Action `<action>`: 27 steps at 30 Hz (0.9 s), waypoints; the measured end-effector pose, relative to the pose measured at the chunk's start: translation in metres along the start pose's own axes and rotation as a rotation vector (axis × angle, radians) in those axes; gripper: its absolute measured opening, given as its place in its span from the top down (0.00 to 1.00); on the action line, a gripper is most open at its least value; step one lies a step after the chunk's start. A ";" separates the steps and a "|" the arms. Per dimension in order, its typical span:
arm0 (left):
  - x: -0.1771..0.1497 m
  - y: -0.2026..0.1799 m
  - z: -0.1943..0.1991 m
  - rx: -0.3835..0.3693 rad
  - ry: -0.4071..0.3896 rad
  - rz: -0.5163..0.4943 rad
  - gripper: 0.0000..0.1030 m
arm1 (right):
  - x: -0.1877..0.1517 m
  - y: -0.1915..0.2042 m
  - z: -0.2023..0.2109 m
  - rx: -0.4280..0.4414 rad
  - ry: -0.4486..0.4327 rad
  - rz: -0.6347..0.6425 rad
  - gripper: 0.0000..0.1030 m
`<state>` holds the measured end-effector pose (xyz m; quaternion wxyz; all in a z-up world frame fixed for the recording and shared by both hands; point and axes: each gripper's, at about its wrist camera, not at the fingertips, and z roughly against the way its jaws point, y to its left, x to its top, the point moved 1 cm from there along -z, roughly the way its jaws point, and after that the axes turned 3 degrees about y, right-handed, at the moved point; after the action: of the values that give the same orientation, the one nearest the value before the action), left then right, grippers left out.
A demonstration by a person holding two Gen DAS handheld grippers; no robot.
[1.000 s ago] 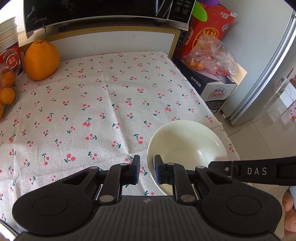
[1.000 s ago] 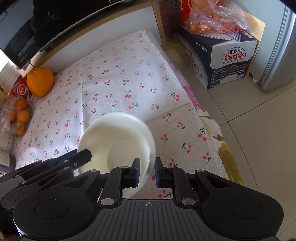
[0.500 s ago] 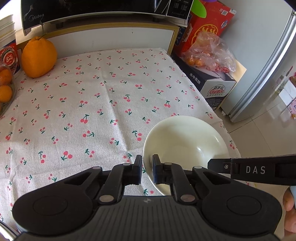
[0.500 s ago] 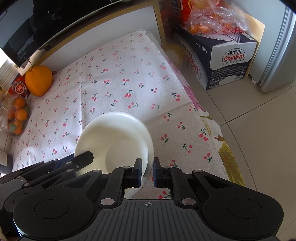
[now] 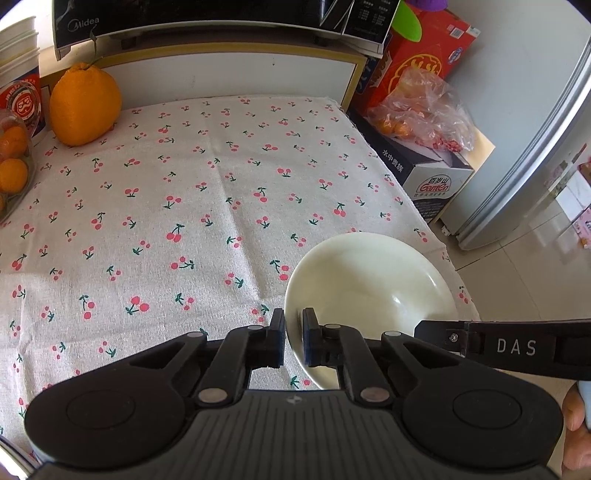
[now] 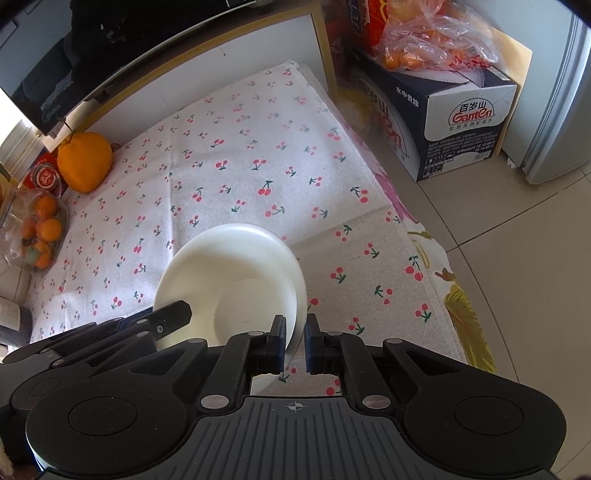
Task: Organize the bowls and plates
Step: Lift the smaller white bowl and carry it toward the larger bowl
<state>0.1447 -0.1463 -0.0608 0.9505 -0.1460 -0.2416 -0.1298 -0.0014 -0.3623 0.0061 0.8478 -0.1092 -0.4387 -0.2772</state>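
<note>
Right wrist view shows both the right gripper (image 6: pixel 295 341) and left gripper (image 5: pixel 293 341) clenched on opposite rims of the glossy cream ceramic bowl (image 6: pixel 236 280) above the cherry-print tablecloth (image 6: pixel 229 177), where uneven pulls could tip it loose.

One white bowl (image 5: pixel 369 284) on the cherry-print cloth (image 5: pixel 184 221). One large orange citrus (image 5: pixel 85 105) at the cloth's far left corner. One microwave (image 5: pixel 221 14) behind the cloth. Two cartons right of it: one red (image 5: pixel 424 62), one dark (image 5: pixel 428 170). Two grippers, left (image 5: pixel 293 341) and right (image 6: pixel 295 343).
</note>
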 end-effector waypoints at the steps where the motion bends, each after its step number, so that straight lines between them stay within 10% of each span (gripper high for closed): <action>1: 0.000 0.001 0.001 -0.002 -0.002 0.005 0.92 | 0.000 0.001 0.001 0.003 -0.004 0.001 0.91; 27: 0.004 0.010 0.057 -0.059 -0.106 0.090 0.92 | -0.011 0.017 0.056 0.111 -0.189 0.073 0.90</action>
<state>0.1267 -0.1187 -0.0131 0.9365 -0.1914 -0.2808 -0.0864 -0.0352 -0.3201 0.0310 0.8169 -0.1034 -0.5271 -0.2101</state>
